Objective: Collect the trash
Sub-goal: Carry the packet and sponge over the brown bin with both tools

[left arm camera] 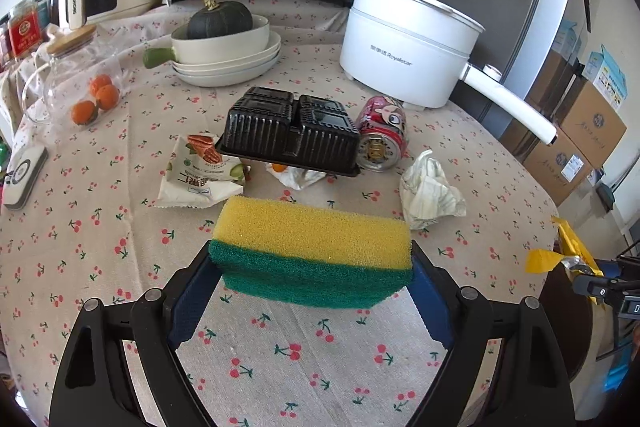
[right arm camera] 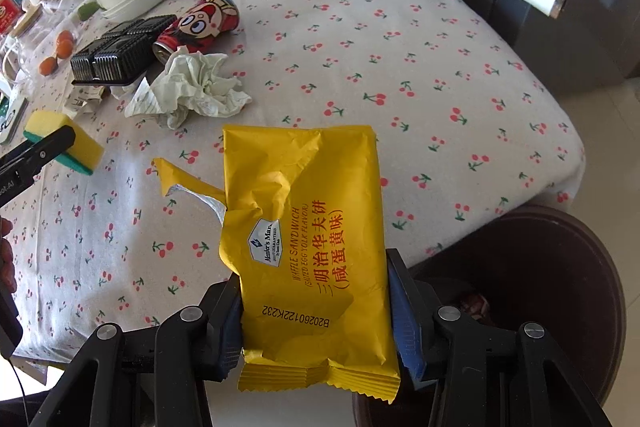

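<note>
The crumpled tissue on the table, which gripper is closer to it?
Left. The left gripper, holding the sponge, is just short of the crumpled tissue; the right gripper sits back near the table edge.

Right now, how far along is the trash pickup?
Done: nothing visibly finished; the dark bin sits off the table edge. In hand: right gripper holds the yellow wrapper; left gripper holds a sponge. Left: black tray, can, crumpled tissue, white snack bag.
</note>
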`<control>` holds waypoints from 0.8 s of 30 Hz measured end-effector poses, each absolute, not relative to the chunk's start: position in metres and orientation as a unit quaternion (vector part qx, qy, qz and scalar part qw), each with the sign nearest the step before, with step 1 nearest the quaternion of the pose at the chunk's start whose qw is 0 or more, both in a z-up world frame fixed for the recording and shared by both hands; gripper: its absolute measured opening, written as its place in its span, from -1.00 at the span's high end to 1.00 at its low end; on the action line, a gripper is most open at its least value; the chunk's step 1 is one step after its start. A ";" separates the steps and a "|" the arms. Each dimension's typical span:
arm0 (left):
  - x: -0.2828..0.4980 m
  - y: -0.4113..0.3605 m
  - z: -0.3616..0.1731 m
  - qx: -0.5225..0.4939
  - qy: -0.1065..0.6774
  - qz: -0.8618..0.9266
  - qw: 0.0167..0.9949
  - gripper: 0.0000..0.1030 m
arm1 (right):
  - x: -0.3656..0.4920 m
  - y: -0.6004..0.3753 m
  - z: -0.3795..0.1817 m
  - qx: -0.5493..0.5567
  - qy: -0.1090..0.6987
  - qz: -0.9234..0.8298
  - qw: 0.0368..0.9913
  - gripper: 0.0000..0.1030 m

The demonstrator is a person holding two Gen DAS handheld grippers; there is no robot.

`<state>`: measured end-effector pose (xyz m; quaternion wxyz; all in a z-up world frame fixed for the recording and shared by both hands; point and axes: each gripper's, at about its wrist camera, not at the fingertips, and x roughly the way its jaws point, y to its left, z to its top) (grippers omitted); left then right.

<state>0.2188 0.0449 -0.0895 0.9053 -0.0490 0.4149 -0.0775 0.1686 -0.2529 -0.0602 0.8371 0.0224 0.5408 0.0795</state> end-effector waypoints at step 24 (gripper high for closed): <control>0.162 -0.093 -0.061 -0.015 0.413 -0.232 0.881 -0.75 | 0.106 -0.372 -0.045 0.082 0.517 0.002 0.852 -0.05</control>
